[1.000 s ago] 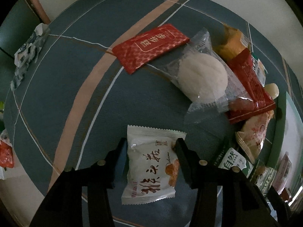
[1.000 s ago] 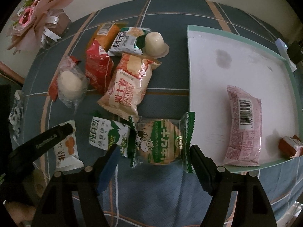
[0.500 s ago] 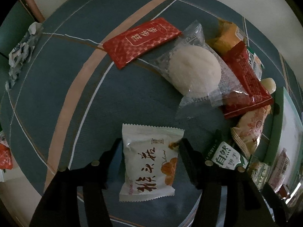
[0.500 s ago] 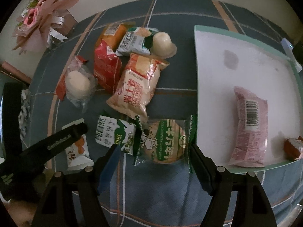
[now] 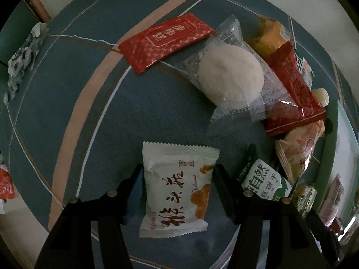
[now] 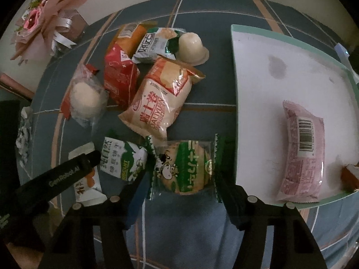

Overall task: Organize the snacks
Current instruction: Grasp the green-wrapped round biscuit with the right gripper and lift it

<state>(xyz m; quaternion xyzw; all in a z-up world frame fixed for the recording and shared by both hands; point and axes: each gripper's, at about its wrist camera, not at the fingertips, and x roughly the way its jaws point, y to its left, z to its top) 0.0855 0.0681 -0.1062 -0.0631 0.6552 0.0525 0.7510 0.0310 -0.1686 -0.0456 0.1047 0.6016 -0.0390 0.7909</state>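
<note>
A white snack packet (image 5: 177,188) with orange print lies flat on the blue plaid cloth between the fingers of my left gripper (image 5: 177,174). The jaws flank its sides and stand open. A finger of that gripper (image 6: 74,170) shows in the right wrist view. My right gripper (image 6: 182,179) straddles a green round-cracker packet (image 6: 184,165); its jaws are closing, and the pads touch the packet's crimped ends. To the right stands a white tray with a teal rim (image 6: 233,89). A pink packet (image 6: 300,152) lies in it.
Snacks are piled beyond the grippers: a red packet (image 5: 166,40), a clear-wrapped white bun (image 5: 228,76), a beige packet (image 6: 159,103), a green-white biscuit pack (image 6: 121,159) and a jelly cup (image 6: 190,44). A pink bouquet (image 6: 38,27) stands at the far left.
My left jaws have widened, and the white packet, pinched narrow before, now lies flat. My right jaws have come in from a wide gap onto the green packet's ends.
</note>
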